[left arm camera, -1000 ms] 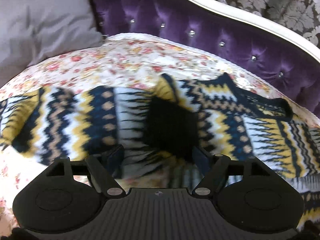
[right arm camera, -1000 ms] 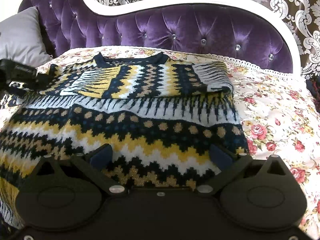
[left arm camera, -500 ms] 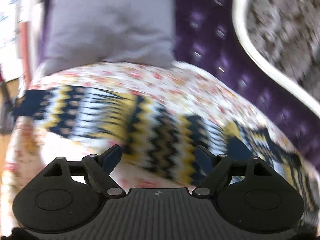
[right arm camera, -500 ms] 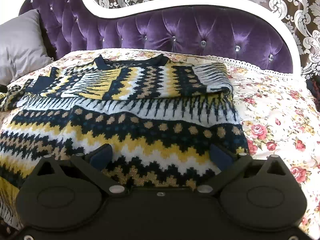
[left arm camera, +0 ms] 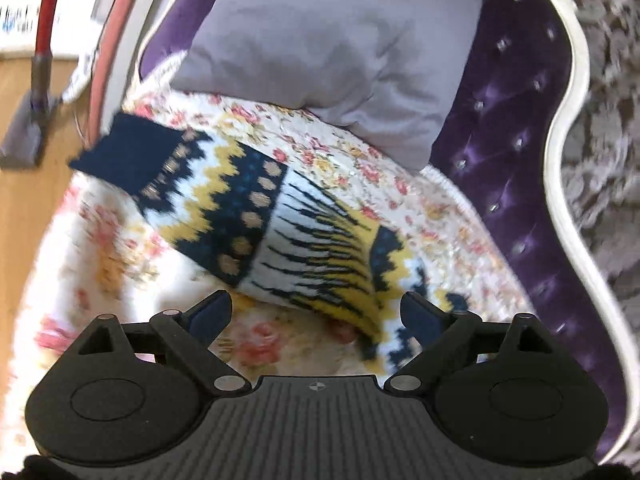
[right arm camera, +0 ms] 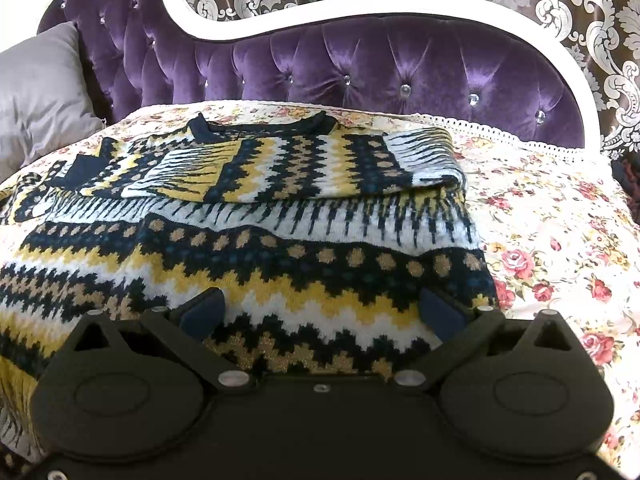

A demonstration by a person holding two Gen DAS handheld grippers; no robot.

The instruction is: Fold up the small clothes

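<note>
A knitted sweater in navy, yellow and white zigzags lies flat on the floral bedspread, one sleeve folded across its chest. My right gripper hovers open over the hem, nothing between its fingers. In the left wrist view the other sleeve stretches out diagonally, its navy cuff near the bed's edge. My left gripper stands over this sleeve with its jaws opening. The sleeve's lower edge lies just ahead of the fingers and the pads do not press on it.
A grey pillow leans on the purple tufted headboard at the bed's left end. Beyond the bed's edge are a wooden floor and a red vacuum pole. Patterned wallpaper covers the wall behind.
The left gripper has swept left along the outstretched sleeve towards its cuff, rolled, and spread its jaws wider. It has left the right wrist view. The right gripper has stayed put.
</note>
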